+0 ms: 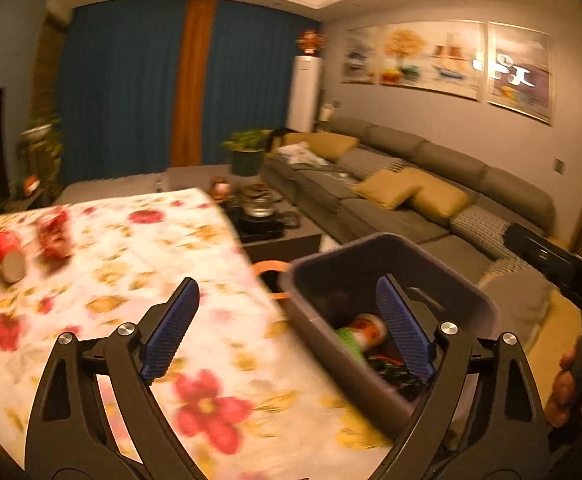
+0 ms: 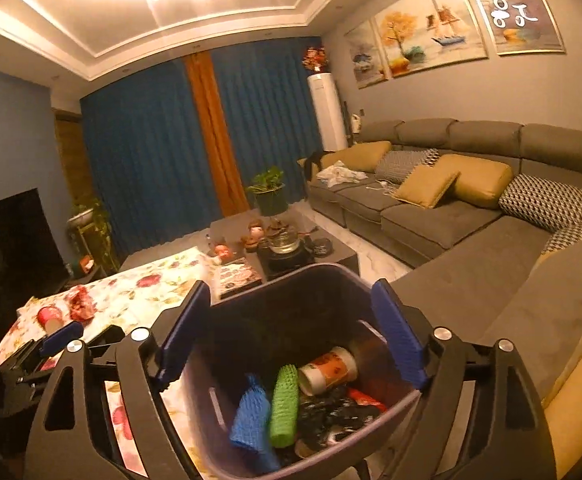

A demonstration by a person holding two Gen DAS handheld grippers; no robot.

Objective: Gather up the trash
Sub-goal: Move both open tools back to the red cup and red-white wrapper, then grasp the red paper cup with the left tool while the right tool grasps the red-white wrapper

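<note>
A dark grey trash bin (image 2: 275, 292) stands at the right edge of the floral-cloth table (image 1: 139, 256). It holds a paper cup (image 2: 327, 370), a green foam sleeve (image 2: 285, 404), a blue foam sleeve (image 2: 251, 420) and dark wrappers. My right gripper (image 2: 291, 336) is open and empty right above the bin. My left gripper (image 1: 287, 320) is open and empty over the table's right edge beside the bin (image 1: 395, 268). A red paper cup (image 1: 7, 254) lies on its side at the table's far left. A crumpled red wrapper (image 1: 55, 232) lies next to it.
A dark coffee table (image 2: 291, 252) with a kettle, tea things and a potted plant stands beyond the floral table. A long grey sofa (image 2: 471, 208) with yellow cushions runs along the right wall. A dark TV (image 2: 7, 248) is at the left.
</note>
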